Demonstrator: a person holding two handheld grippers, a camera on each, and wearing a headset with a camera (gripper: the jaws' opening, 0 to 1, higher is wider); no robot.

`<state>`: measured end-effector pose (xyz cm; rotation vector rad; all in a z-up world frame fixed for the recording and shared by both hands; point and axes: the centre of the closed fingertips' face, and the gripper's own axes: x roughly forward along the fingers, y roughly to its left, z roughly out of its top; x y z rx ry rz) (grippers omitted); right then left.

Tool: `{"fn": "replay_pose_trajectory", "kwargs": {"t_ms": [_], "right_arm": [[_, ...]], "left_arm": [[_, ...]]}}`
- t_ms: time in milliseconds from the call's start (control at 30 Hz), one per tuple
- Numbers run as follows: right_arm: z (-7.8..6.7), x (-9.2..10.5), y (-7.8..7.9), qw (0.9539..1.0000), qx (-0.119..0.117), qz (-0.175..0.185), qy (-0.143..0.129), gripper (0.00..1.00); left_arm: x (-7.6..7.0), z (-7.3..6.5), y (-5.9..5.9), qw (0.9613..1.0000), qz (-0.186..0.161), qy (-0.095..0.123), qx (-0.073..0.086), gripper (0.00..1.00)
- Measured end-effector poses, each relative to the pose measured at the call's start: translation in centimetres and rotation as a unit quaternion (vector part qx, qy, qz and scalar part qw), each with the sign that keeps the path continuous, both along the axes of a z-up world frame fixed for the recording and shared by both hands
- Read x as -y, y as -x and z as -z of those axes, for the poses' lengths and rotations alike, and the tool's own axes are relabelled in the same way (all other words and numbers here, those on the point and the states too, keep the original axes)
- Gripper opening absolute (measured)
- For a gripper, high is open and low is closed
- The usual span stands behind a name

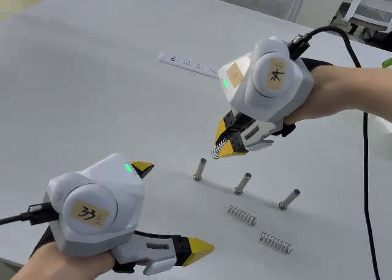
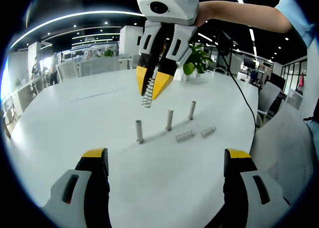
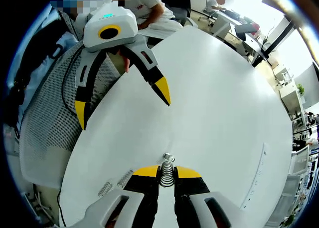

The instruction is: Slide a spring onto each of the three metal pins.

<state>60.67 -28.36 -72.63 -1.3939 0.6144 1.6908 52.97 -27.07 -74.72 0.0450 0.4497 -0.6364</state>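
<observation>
Three short metal pins stand upright in a row on the white table: the left pin (image 1: 199, 169), the middle pin (image 1: 242, 183) and the right pin (image 1: 288, 199). All three are bare. My right gripper (image 1: 224, 146) is shut on a spring (image 1: 217, 150) (image 3: 167, 173) that hangs from its yellow tips, just above and right of the left pin (image 3: 169, 157). Two loose springs (image 1: 242, 215) (image 1: 275, 242) lie on the table in front of the pins. My left gripper (image 1: 177, 209) is open near the front edge, its jaws wide apart, facing the pins (image 2: 139, 131).
A white power strip (image 1: 187, 65) lies further back on the table. A black cable (image 1: 365, 163) runs down the right side from the right gripper. Chairs and office furniture stand beyond the table's far edge.
</observation>
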Motion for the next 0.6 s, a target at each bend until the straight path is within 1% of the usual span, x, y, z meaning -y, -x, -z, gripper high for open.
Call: {"fn": "replay_pose_trajectory", "kwargs": {"t_ms": [33, 100, 167, 233, 333, 500, 600], "right_arm": [[0.2, -0.1, -0.1, 1.0000, 0.000, 0.000, 0.003, 0.07], [0.9, 0.1, -0.5, 0.9999, 0.002, -0.003, 0.012, 0.07], [1.1, 0.0, -0.5, 0.9998, 0.002, -0.006, 0.018, 0.07], [1.5, -0.1, -0.8, 0.9998, 0.000, -0.005, 0.022, 0.07], [1.7, -0.3, -1.2, 0.9995, -0.002, -0.006, 0.030, 0.07], [2.0, -0.5, -1.1, 0.9988, -0.010, -0.015, 0.045, 0.07], [2.1, -0.7, -1.2, 0.9986, -0.006, -0.019, 0.049, 0.07]], "left_arm": [[0.0, 0.0, 0.0, 1.0000, 0.000, 0.000, -0.001, 0.95], [0.0, 0.0, 0.0, 1.0000, 0.000, 0.001, -0.001, 0.95], [0.0, 0.0, 0.0, 1.0000, 0.000, 0.000, 0.000, 0.95], [0.1, 0.0, 0.0, 1.0000, 0.000, 0.000, 0.000, 0.94], [0.0, 0.0, -0.1, 1.0000, -0.001, -0.004, 0.002, 0.94], [-0.2, -0.1, -0.3, 1.0000, -0.007, -0.003, 0.003, 0.94], [-0.3, -0.1, -0.3, 1.0000, -0.009, -0.001, 0.002, 0.93]]}}
